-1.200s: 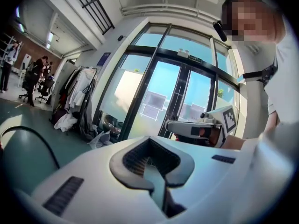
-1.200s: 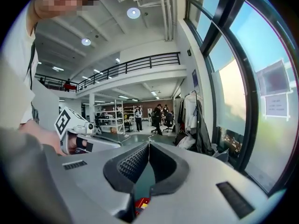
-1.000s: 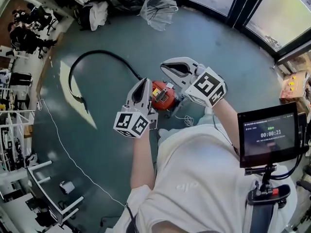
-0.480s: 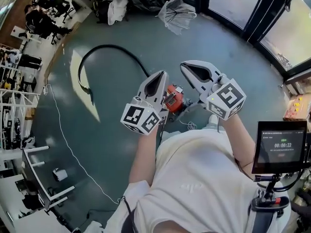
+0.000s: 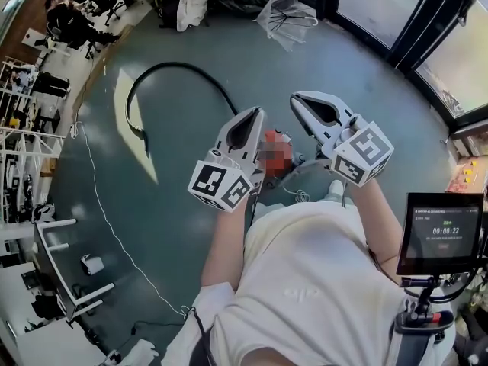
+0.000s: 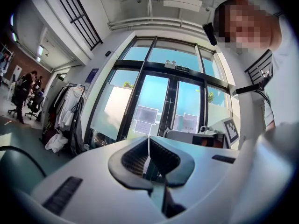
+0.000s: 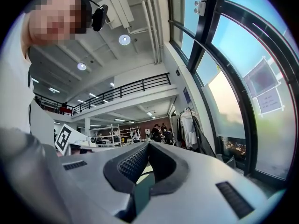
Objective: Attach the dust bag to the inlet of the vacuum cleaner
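Observation:
A small red vacuum cleaner [image 5: 284,139] stands on the floor in front of the person, partly behind a mosaic patch. Its black hose [image 5: 177,69] curves away to the left. I cannot make out a dust bag in any view. My left gripper [image 5: 257,111] [image 6: 149,136] is held level above the vacuum's left side, shut and empty. My right gripper [image 5: 296,97] [image 7: 148,143] is level above its right side, also shut with nothing in it. Each gripper view looks out across the room, not at the vacuum.
A folded clear umbrella [image 5: 286,14] and heaped clothes [image 5: 191,4] lie at the far wall by glass doors [image 5: 450,44]. A white cable [image 5: 114,242] crosses the floor. White racks [image 5: 53,250] stand left; a screen on a mount [image 5: 441,231] is right.
Both grippers have risen away from the vacuum and moved a little apart. Most of that happened early, and they have hardly shifted in the last half second.

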### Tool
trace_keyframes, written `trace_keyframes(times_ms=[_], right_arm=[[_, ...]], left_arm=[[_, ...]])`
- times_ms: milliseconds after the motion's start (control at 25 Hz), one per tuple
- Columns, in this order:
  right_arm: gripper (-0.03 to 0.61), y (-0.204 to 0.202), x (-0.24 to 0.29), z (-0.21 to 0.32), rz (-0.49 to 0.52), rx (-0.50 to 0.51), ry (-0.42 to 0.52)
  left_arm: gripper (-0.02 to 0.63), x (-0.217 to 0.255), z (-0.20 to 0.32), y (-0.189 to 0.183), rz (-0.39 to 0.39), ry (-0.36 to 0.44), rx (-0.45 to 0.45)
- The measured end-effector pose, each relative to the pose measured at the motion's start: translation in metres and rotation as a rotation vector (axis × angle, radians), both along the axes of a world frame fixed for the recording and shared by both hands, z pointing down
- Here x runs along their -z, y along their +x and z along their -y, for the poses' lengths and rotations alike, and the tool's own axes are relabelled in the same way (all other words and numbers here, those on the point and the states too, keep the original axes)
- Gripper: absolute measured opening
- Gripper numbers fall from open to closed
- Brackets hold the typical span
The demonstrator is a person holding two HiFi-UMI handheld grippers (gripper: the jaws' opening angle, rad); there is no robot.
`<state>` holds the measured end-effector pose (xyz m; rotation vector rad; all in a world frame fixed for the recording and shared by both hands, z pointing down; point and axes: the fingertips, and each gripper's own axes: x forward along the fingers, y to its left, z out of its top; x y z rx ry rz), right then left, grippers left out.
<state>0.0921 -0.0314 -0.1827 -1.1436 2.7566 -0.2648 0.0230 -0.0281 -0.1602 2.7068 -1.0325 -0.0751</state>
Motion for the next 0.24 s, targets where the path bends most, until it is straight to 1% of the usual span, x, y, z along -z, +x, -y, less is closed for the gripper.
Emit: trace_keyframes(times_ms=[240], right_arm=[[0.008,0.011,-0.007,-0.002,0.003,0.004,-0.007]], left_arm=[[0.005,-0.004,-0.001,0.008,0.004,0.000,0.014]])
